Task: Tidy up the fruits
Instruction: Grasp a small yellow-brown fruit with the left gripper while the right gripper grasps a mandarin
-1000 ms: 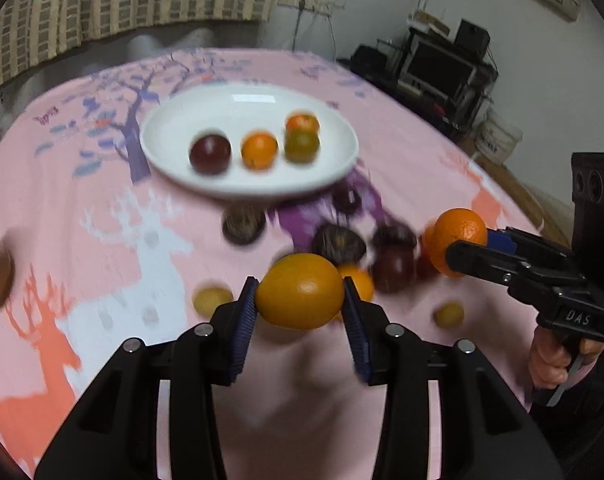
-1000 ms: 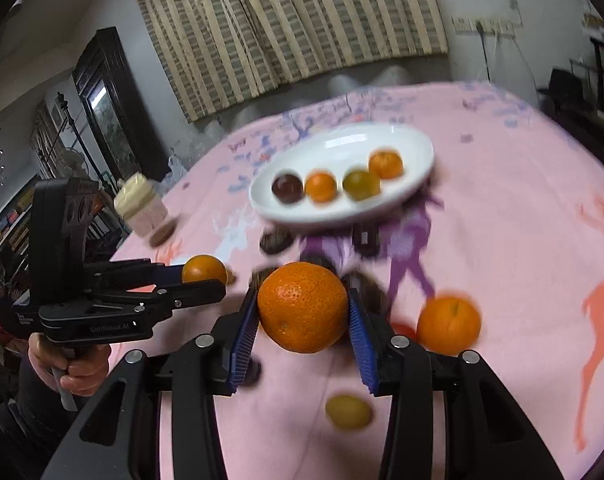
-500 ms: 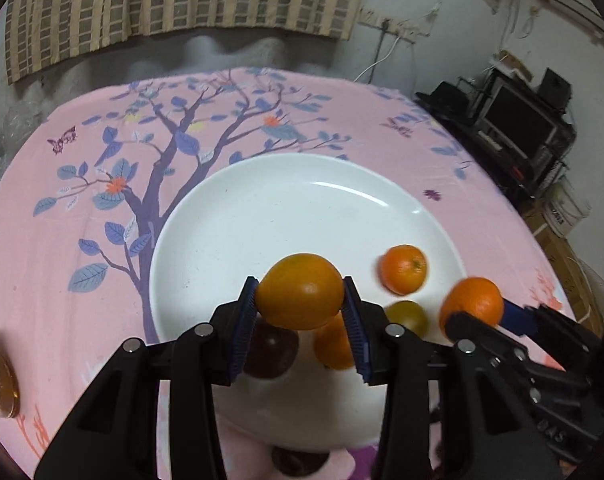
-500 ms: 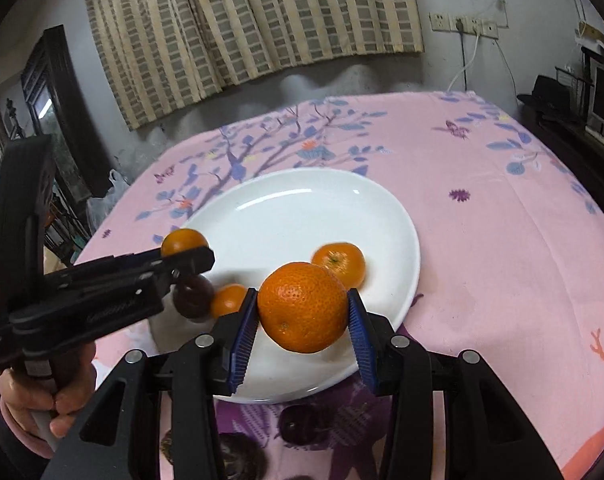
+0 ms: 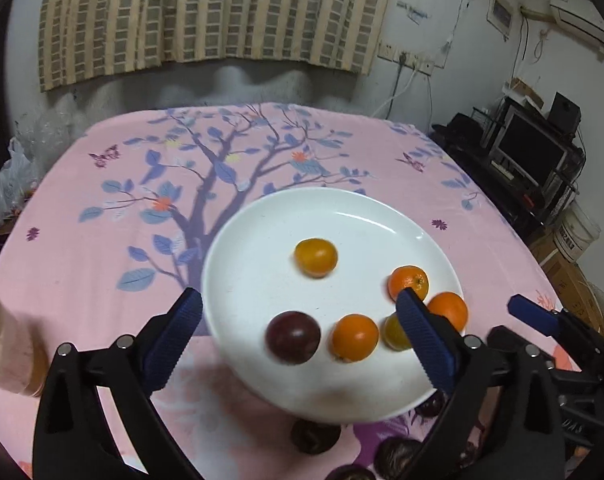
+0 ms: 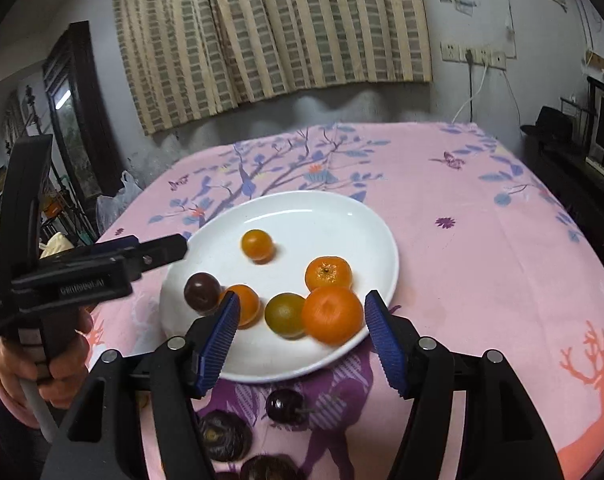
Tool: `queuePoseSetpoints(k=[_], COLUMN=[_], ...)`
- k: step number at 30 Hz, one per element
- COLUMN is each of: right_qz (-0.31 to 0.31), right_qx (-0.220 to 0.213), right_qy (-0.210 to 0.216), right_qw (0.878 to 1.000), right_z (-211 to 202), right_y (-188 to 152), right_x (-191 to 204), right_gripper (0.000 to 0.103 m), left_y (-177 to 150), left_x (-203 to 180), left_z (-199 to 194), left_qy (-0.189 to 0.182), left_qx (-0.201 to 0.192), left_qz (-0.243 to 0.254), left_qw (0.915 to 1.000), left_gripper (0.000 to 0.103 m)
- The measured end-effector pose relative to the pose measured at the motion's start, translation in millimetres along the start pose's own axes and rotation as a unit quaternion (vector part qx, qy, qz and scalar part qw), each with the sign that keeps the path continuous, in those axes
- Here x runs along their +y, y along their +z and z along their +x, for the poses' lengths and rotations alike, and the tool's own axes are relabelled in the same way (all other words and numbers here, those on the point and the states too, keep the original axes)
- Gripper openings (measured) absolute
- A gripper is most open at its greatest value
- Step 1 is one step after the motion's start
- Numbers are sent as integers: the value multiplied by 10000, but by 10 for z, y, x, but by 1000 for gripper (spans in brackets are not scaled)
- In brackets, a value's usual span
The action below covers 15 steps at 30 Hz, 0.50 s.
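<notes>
A white plate (image 5: 262, 280) (image 6: 365, 232) holds several fruits. A yellow-orange fruit (image 5: 315, 257) (image 6: 256, 245) lies near the plate's middle. A big orange (image 6: 332, 314) (image 5: 447, 310) lies at the near right rim beside another orange (image 6: 328, 273) (image 5: 408, 281), a greenish fruit (image 6: 285, 314), a small orange (image 5: 354, 337) and a dark plum (image 5: 293, 337) (image 6: 202, 291). My left gripper (image 5: 298, 336) is open and empty over the plate's near edge. My right gripper (image 6: 302, 336) is open and empty just behind the big orange.
Dark fruits (image 6: 285, 405) (image 5: 315, 436) lie on the pink patterned tablecloth (image 6: 481, 248) in front of the plate. A pale jar (image 5: 6, 344) stands at the left. A TV stand (image 5: 533, 160) and bucket are off the table's right side.
Both grippers opened. The left one dropped its yellow-orange fruit onto the plate's middle; the right one released its orange at the plate's near right rim.
</notes>
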State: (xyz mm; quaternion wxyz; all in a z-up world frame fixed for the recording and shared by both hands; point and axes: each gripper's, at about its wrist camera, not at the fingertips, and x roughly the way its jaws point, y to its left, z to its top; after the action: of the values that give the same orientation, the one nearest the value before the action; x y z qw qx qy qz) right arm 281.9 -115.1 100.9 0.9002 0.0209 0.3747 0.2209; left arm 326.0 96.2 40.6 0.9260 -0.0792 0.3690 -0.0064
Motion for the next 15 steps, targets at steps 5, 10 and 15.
queuePoseSetpoints(k=[5, 10, 15], right_qz=[313, 426, 325], right_qx=[137, 699, 1144], right_qy=[267, 593, 785], right_qw=[9991, 9949, 9898], right_z=[-222, -297, -326], right_y=[-158, -508, -814], right_x=[-298, -522, -610], right_gripper=[65, 65, 65], left_y=[-287, -704, -962], left_x=[213, 453, 677], left_z=[-154, -296, -467], left_qy=[127, 198, 458], left_qx=[165, 274, 201], left_qz=[-143, -107, -236], left_qw=[9997, 9994, 9985], left_gripper=[96, 96, 96])
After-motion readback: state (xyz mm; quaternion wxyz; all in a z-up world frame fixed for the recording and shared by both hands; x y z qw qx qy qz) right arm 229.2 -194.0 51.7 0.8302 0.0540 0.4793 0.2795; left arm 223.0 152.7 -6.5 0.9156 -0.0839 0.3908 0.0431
